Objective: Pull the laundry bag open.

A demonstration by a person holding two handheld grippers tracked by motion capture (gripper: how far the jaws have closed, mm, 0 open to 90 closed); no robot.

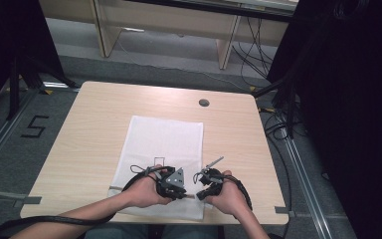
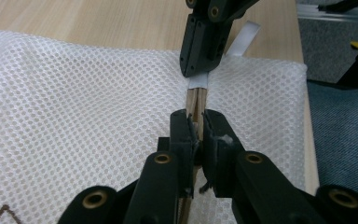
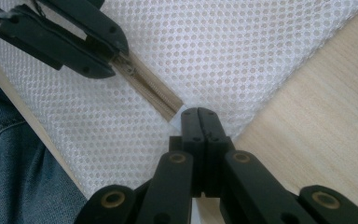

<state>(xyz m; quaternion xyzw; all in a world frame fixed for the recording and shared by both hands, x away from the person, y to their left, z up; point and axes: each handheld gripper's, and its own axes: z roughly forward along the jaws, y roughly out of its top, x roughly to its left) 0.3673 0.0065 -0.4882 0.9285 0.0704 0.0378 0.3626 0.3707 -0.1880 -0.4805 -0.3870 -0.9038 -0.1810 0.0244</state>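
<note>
While both hands rest at the table's near edge:
Left gripper: jaws clamped on tan zipper.
Right gripper: jaws closed on mesh bag's zipper-end tab.
Bag: flat on table.
Writing: floor mark "5".

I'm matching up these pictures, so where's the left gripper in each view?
High view: left gripper low centre, at the near edge of the white mesh bag.
Left gripper view: bottom centre, jaws shut on the tan zipper.
Right gripper view: upper left, on the zipper.
Shared landmark: that bag.
</note>
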